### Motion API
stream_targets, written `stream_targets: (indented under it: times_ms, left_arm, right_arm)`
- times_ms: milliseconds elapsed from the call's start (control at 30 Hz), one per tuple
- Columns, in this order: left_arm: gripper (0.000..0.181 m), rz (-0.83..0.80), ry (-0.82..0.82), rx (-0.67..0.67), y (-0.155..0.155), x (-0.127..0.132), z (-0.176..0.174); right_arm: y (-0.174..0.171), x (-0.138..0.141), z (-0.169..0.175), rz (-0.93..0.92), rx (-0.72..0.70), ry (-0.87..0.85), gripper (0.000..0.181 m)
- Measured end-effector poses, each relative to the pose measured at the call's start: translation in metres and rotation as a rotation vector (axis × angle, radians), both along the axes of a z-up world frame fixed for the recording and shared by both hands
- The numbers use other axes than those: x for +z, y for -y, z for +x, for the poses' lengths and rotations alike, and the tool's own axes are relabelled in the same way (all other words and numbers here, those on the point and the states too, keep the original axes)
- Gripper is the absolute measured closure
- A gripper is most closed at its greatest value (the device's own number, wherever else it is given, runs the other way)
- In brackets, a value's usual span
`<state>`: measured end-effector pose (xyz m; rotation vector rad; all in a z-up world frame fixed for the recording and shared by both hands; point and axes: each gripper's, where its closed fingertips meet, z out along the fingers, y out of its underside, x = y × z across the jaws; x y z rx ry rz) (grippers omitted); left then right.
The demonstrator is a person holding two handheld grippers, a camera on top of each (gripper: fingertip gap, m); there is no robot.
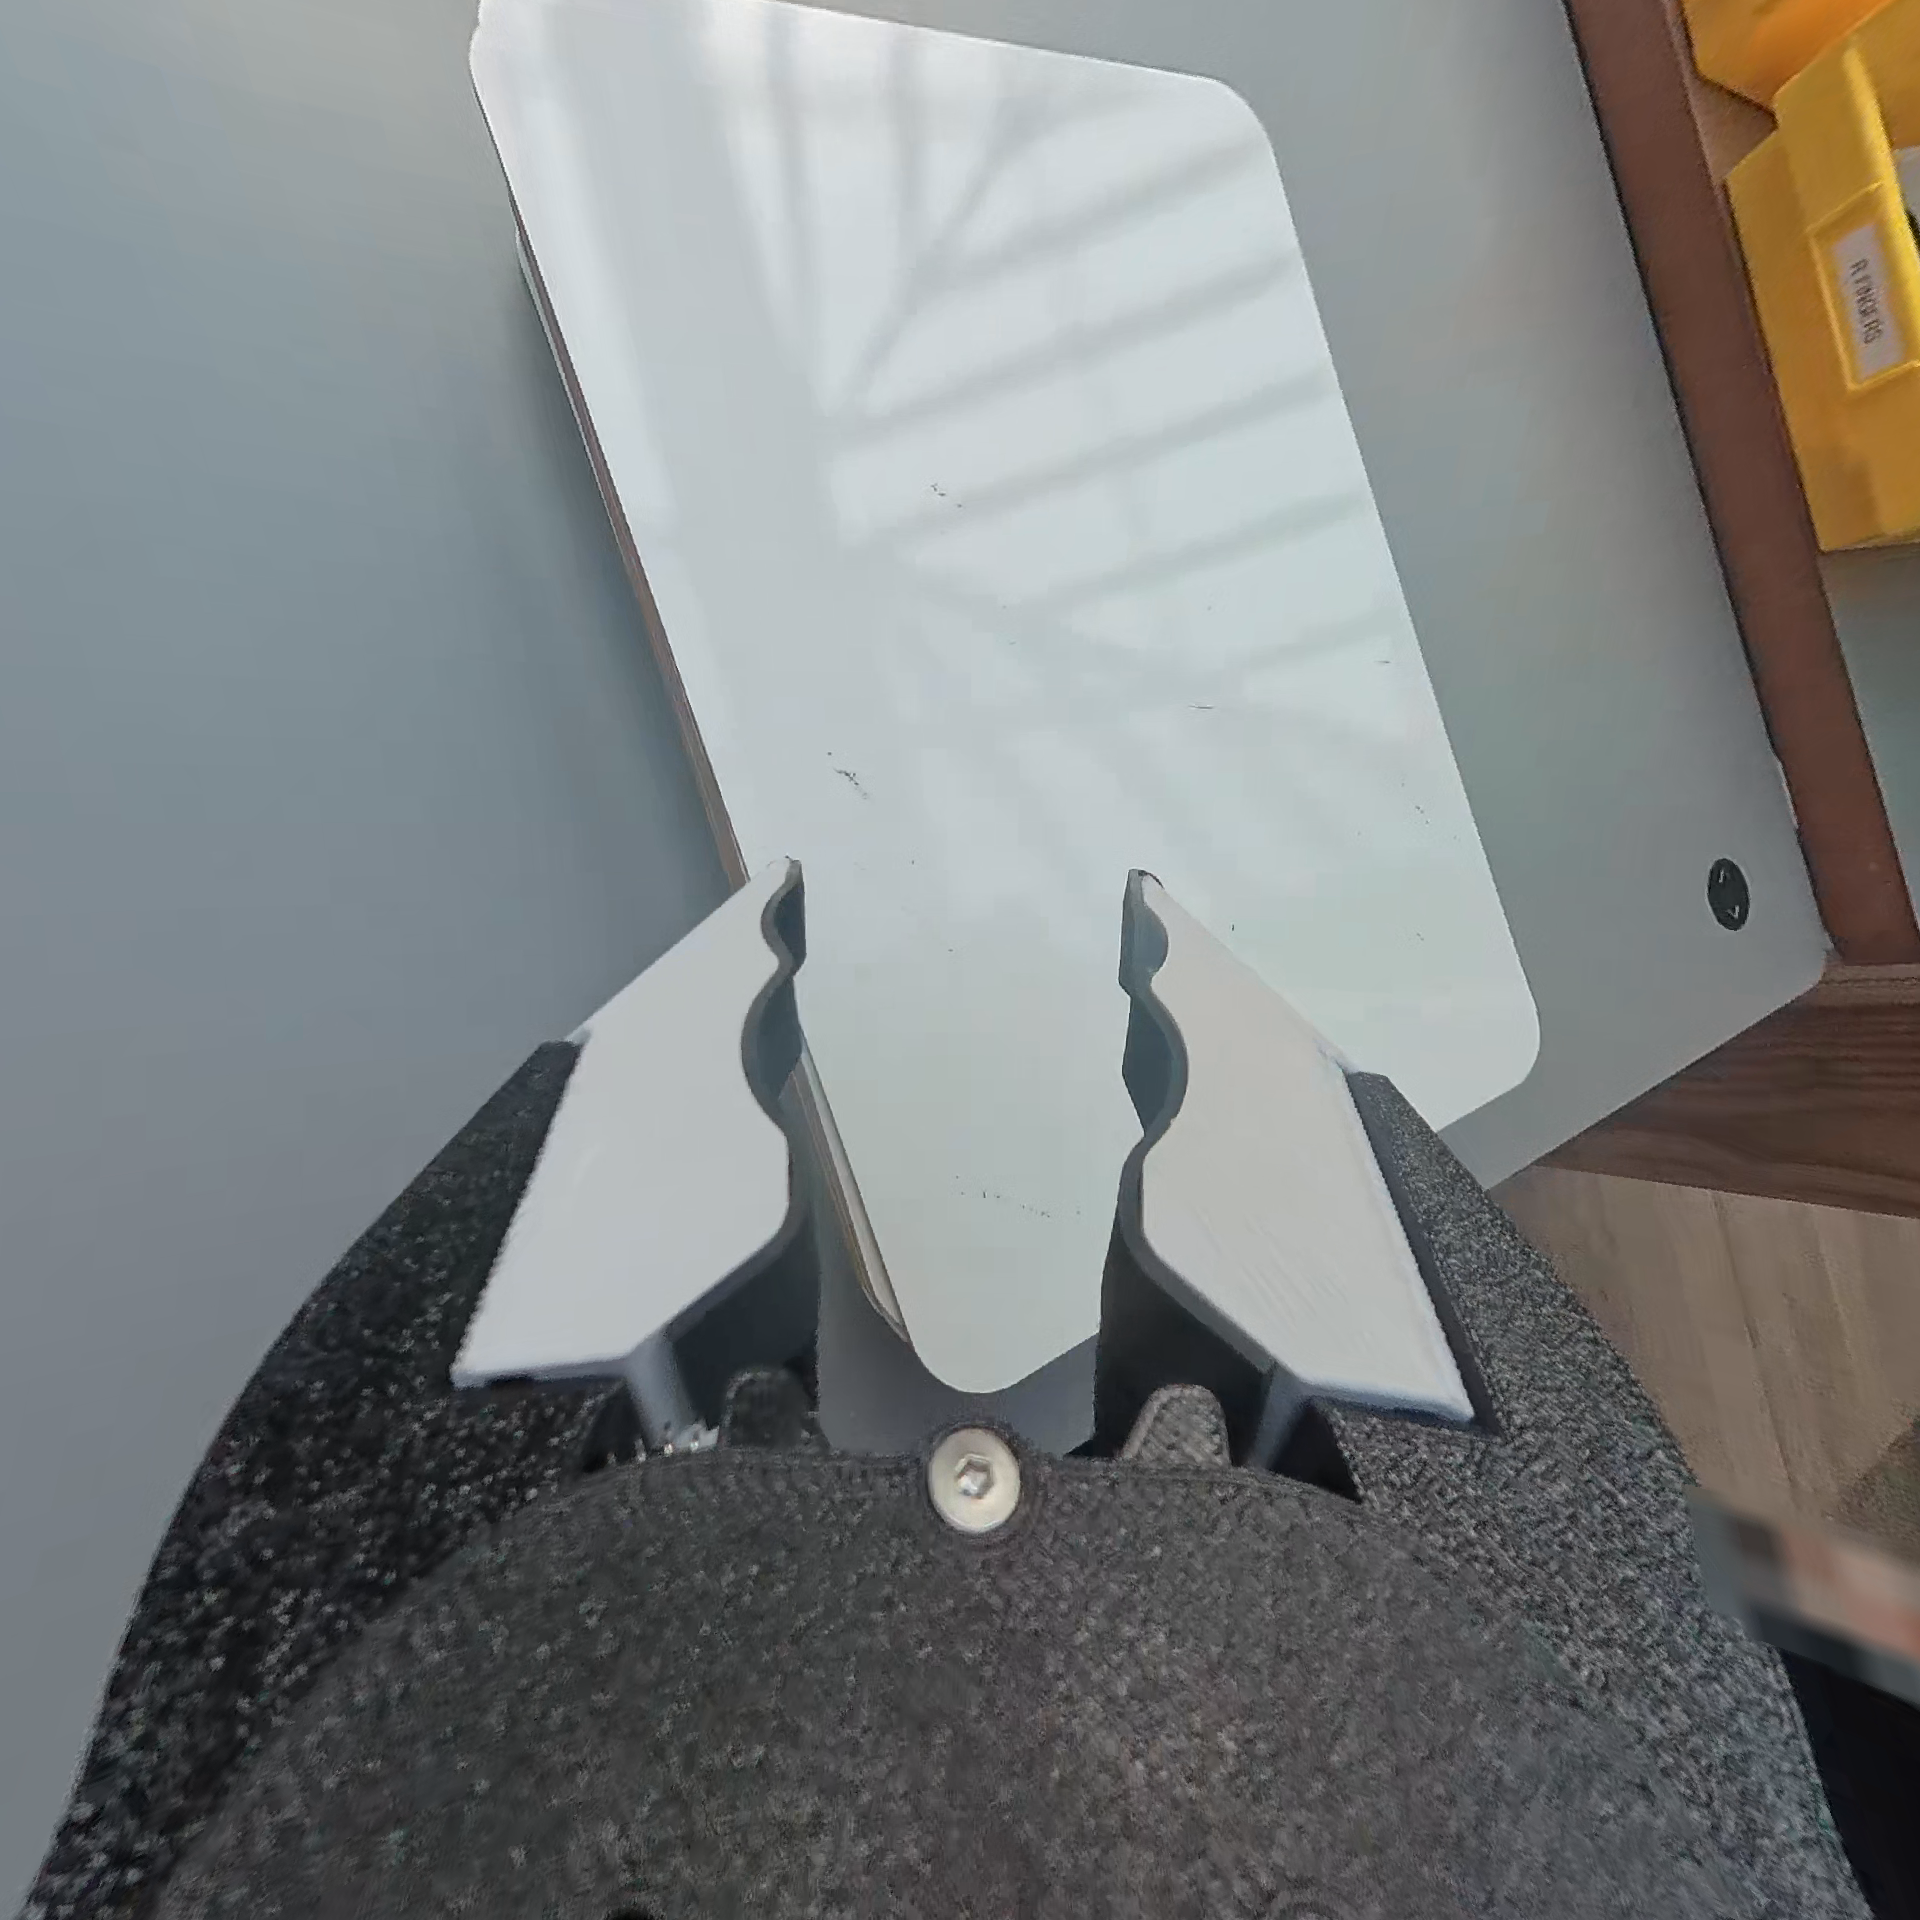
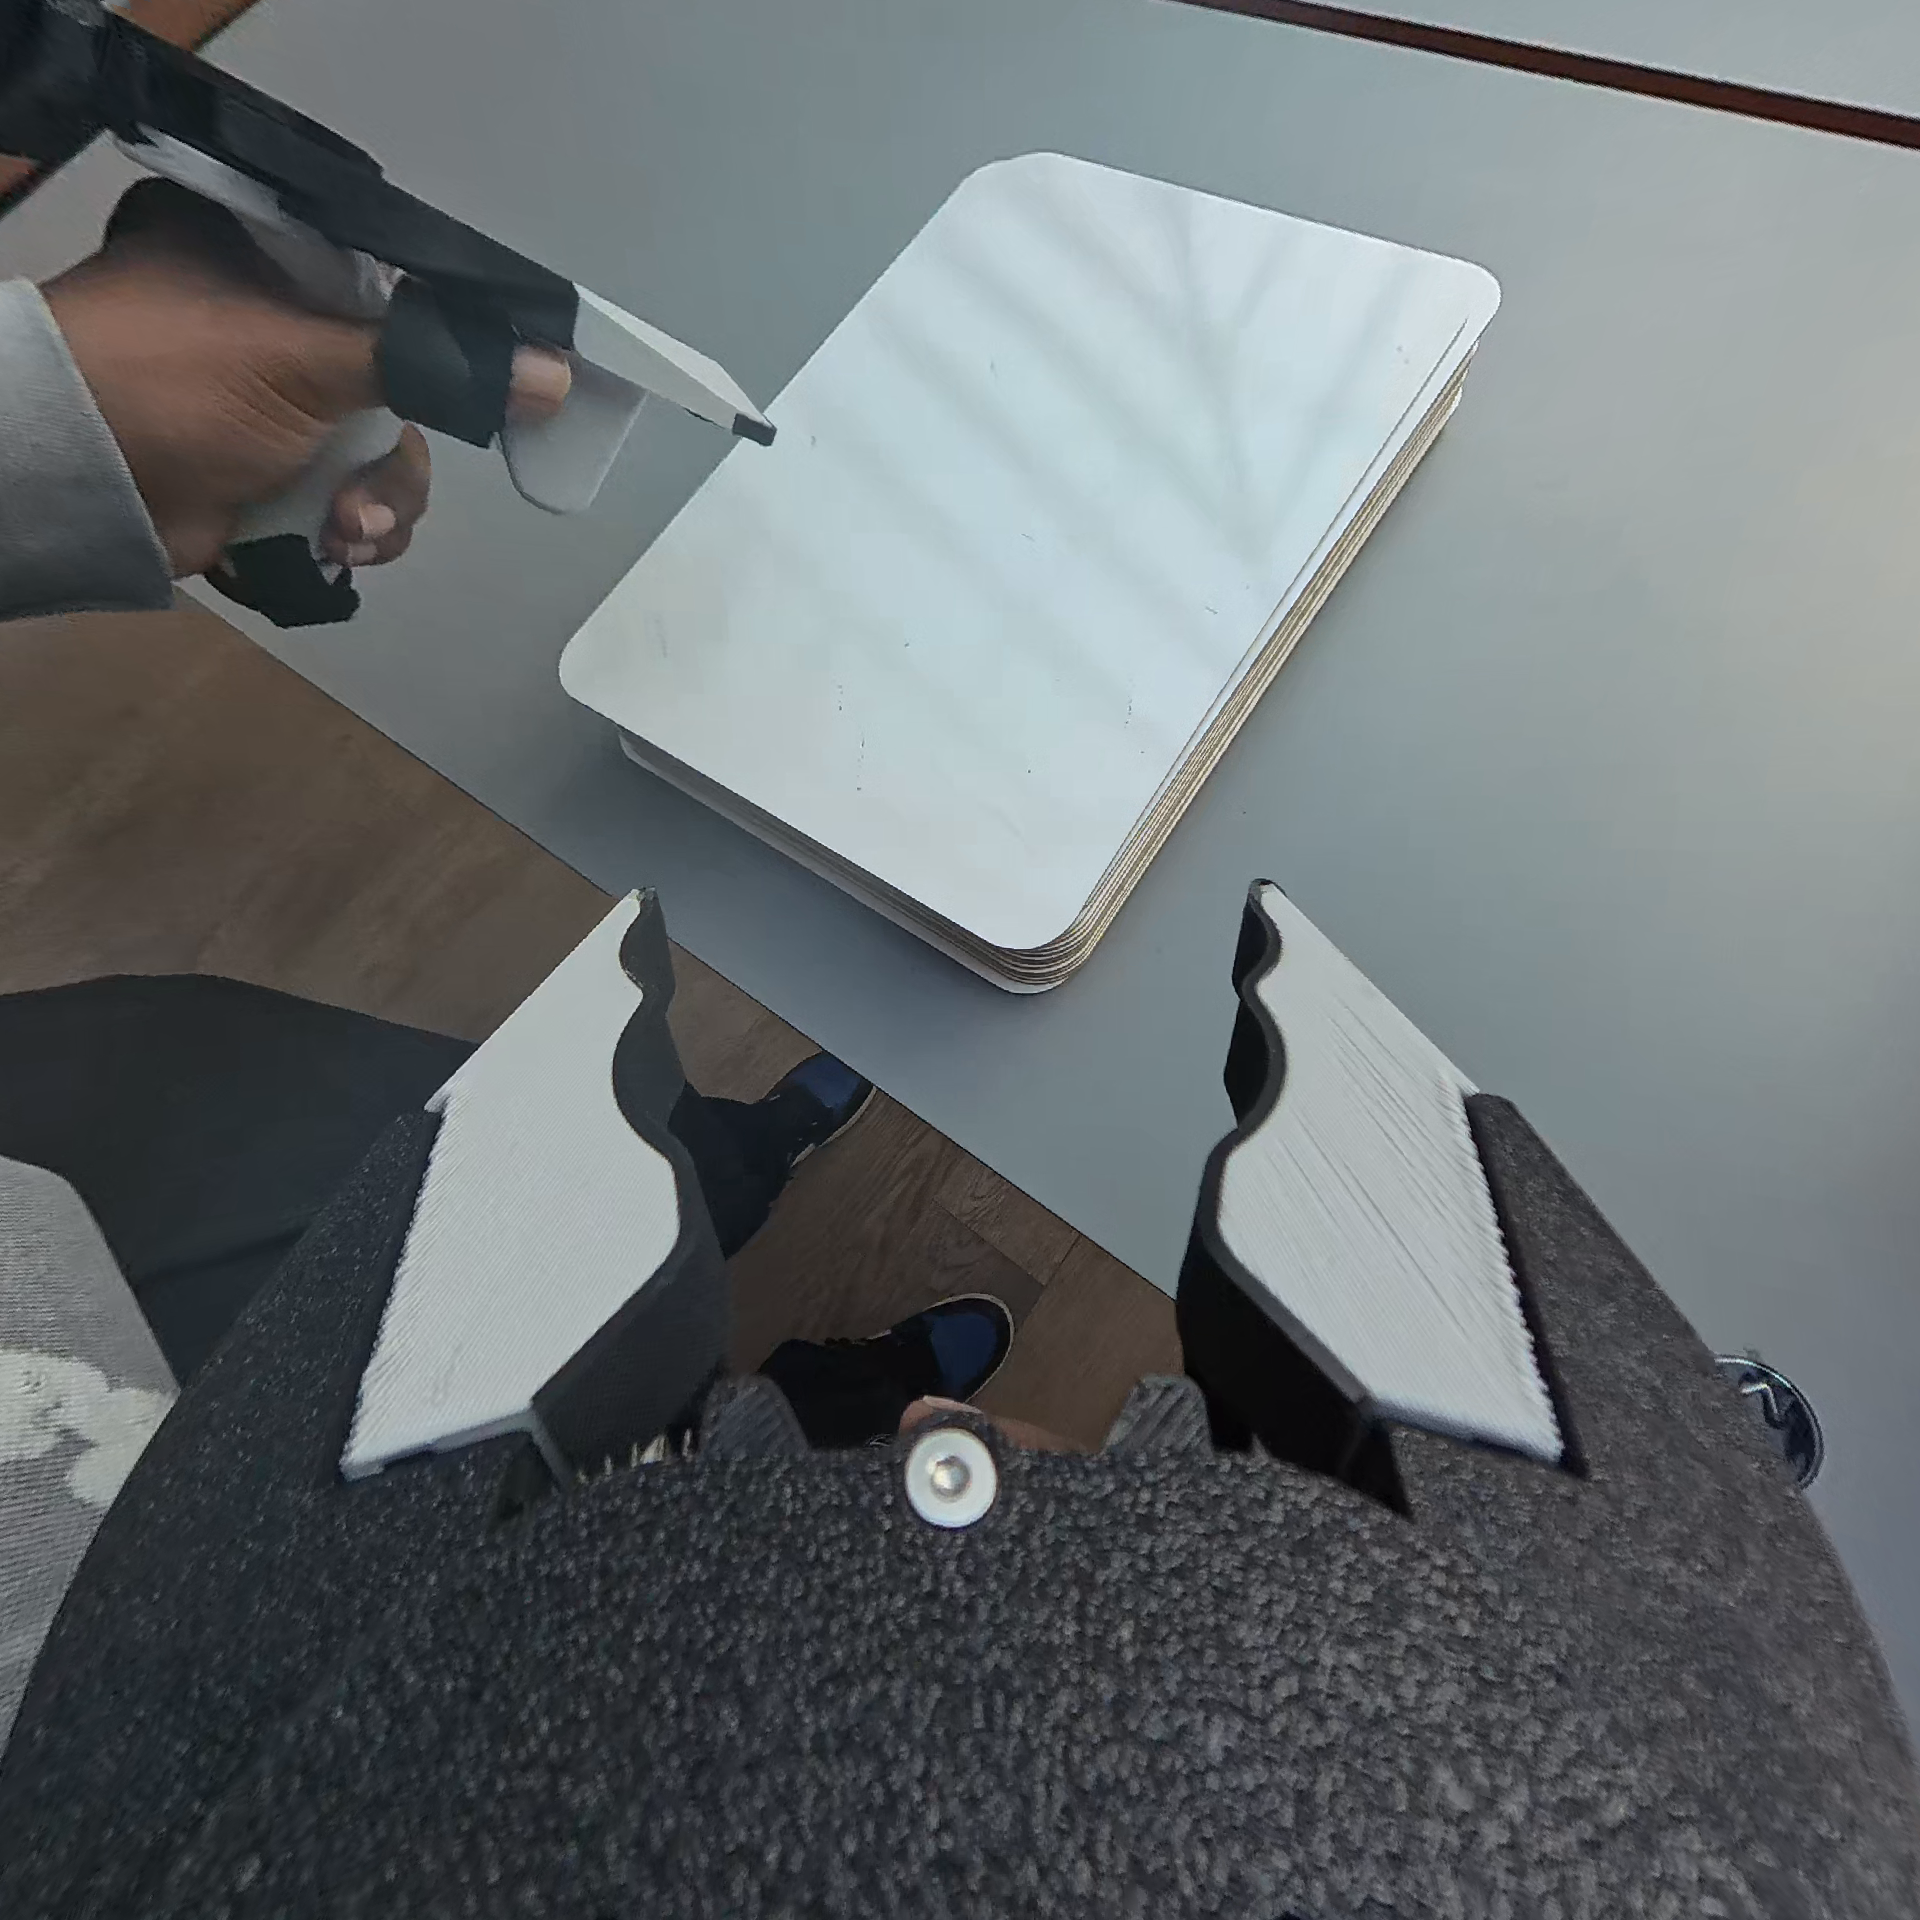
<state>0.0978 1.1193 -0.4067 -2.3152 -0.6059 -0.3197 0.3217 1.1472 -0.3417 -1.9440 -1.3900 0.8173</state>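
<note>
White boards [image 1: 997, 540] sit stacked on the grey table [image 1: 260, 520], the left gripper [image 1: 966, 883] hovering over their near corner with fingers spread and empty, yellow bins [image 1: 1839, 312] beyond, while the right gripper [image 2: 951, 894] hangs wide apart, empty, just short of the stack.

Grey table [image 2: 1558, 831] with brown edging, wooden floor [image 2: 260, 831], striped daylight.

It looks like an office or workshop room: a grey table [image 1: 260, 623] with a dark wood edge, plank flooring [image 2: 260, 810] below, and yellow labelled storage bins [image 1: 1829, 312] in a box beyond the table's far right corner.
</note>
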Motion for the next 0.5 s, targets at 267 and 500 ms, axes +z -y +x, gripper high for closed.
stream_targets:
  times_ms: [267,500]
  left_arm:
    - [0.086,0.068,0.096,-0.17,0.026,-0.001,0.037]
    - [0.066,-0.033,-0.16,-0.45,0.05,-0.026,0.062]
  right_arm:
    - [-0.011,-0.051,-0.017,-0.031,0.034,0.081,0.068]
    - [-0.016,-0.1,-0.03,-0.027,0.11,0.2,0.061]
